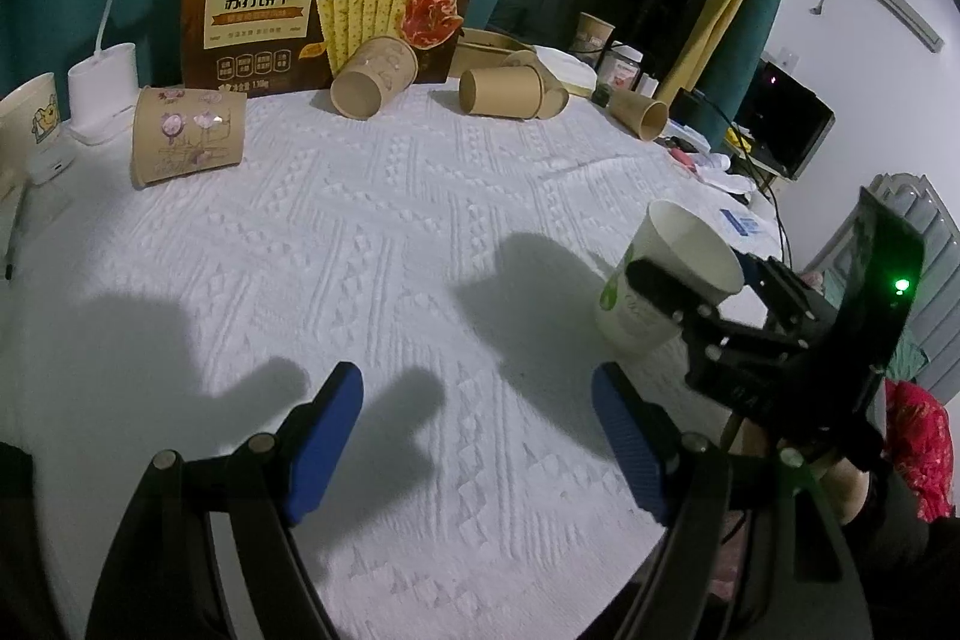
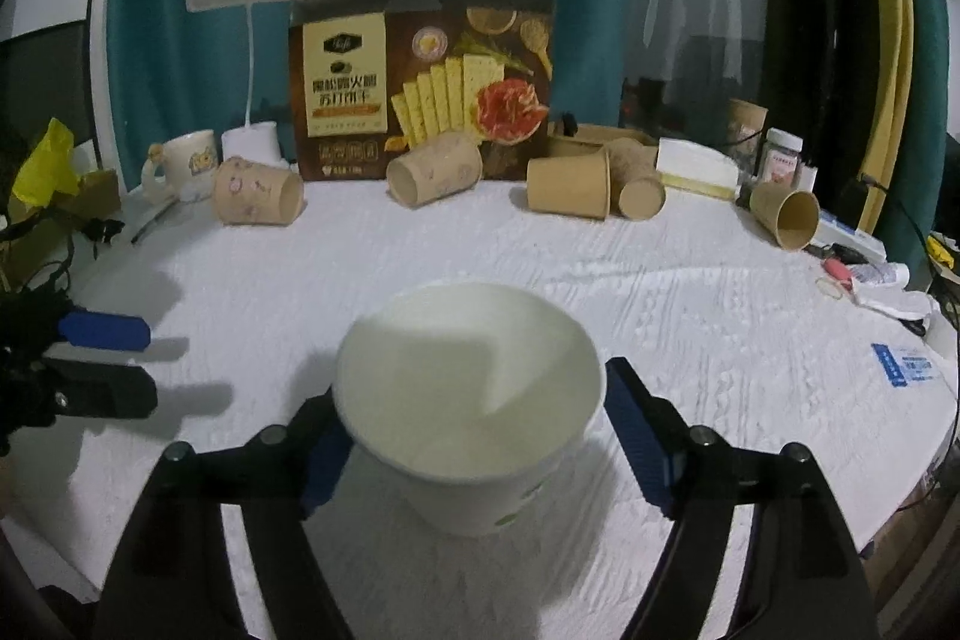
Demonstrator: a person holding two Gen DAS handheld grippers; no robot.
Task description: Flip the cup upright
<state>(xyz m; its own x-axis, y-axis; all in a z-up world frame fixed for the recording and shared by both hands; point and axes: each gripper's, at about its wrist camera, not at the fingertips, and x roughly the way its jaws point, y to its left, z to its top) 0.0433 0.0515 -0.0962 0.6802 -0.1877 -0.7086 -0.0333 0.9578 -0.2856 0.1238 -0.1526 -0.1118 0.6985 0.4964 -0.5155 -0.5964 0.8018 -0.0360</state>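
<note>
The white cup (image 2: 474, 400) stands mouth-up on the white cloth (image 1: 390, 232) between my right fingers, so I judge the flip itself done — what is left is to let go cleanly and draw back without tipping it.

Going left to right: my left gripper (image 1: 477, 451) hangs over bare cloth with its blue pads (image 1: 327, 451) wide apart, holding nothing and touching nothing. From its camera the cup sits out at about three o'clock, near the cloth's right edge, with the right tool's black finger across its wall.

My right gripper (image 2: 474, 451) straddles the cup just below the rim. Its jaws are spread. The right pad (image 2: 636, 436) shows a sliver of space next to the rim. The left pad is half hidden behind the cup, so I cannot tell whether it is touching. I read this as a loosened hold, not a clamp. The cup's base looks settled on the cloth, though it may lean slightly toward me.

Further back, around twelve o'clock in the right view, several brown paper cups (image 2: 432, 175) lie on their sides before the cracker box (image 2: 420, 82) — untouched.
</note>
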